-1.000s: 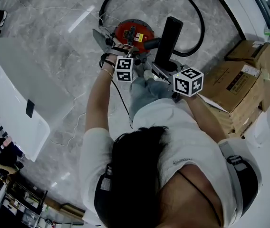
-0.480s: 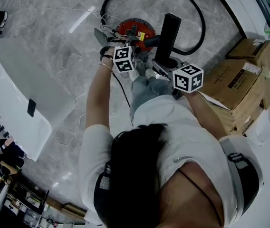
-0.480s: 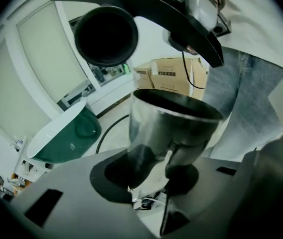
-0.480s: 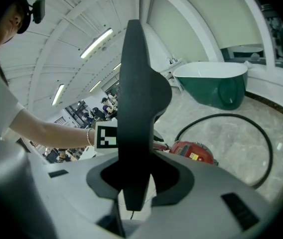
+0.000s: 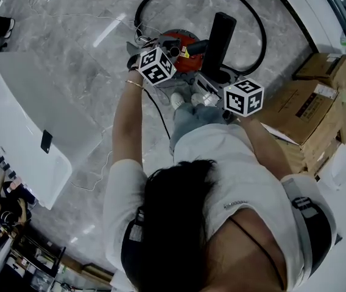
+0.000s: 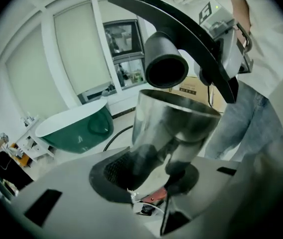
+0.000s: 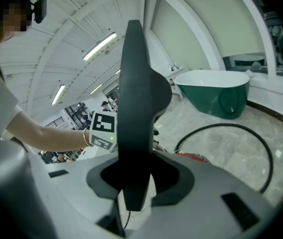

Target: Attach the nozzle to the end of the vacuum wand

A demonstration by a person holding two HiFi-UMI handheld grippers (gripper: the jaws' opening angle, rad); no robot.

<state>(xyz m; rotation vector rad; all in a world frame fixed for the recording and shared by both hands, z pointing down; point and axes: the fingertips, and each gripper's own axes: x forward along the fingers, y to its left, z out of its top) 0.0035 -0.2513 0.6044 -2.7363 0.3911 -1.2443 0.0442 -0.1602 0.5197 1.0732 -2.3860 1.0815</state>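
Two hand-held grippers are both loaded: the left hand-held gripper (image 6: 154,180) pinches the shiny wand (image 6: 174,128), its jaws having closed a little within the last second with the tube between them; the right hand-held gripper (image 7: 134,188) is clamped on the black nozzle (image 7: 139,98). Since a second ago the left marker cube (image 5: 156,66) has moved up the head view and rolled, and now sits against the red vacuum (image 5: 190,61); the right cube (image 5: 243,96) has hardly shifted. The nozzle's long axis runs up the head view, away from the person; in the left gripper view it slants from upper left to lower right, held above the floor; its round socket (image 6: 166,69) faces the wand's open upper end just beneath it, the two not yet joined; the wand rises from between the left jaws.
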